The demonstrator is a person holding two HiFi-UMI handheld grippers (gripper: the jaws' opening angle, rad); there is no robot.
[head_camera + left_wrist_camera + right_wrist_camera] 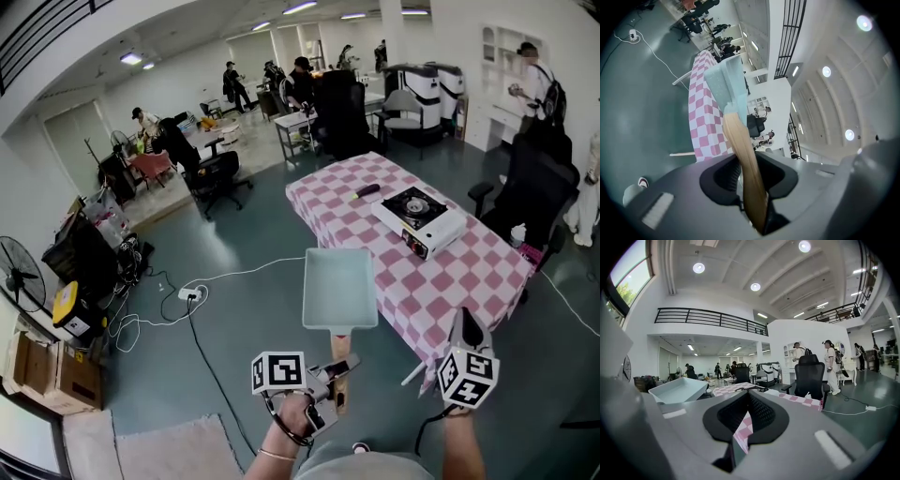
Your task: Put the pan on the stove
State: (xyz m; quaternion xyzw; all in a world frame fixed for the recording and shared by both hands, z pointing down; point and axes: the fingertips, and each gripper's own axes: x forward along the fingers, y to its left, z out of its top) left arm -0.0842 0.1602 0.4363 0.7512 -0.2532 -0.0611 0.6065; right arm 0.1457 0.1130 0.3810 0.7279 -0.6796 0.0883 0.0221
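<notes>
Pan [339,286] up in the air: one pan, one stove [419,219], two grippers!
Left gripper [340,373] is clamped on the single wooden handle [743,159] (both pads on it), with the pale blue pan out at its 12 o'clock, near the checked table's [441,281] edge. The stove sits on that table at the pan's 1 o'clock. Right gripper [466,323] is empty, jaws barely parted.
</notes>
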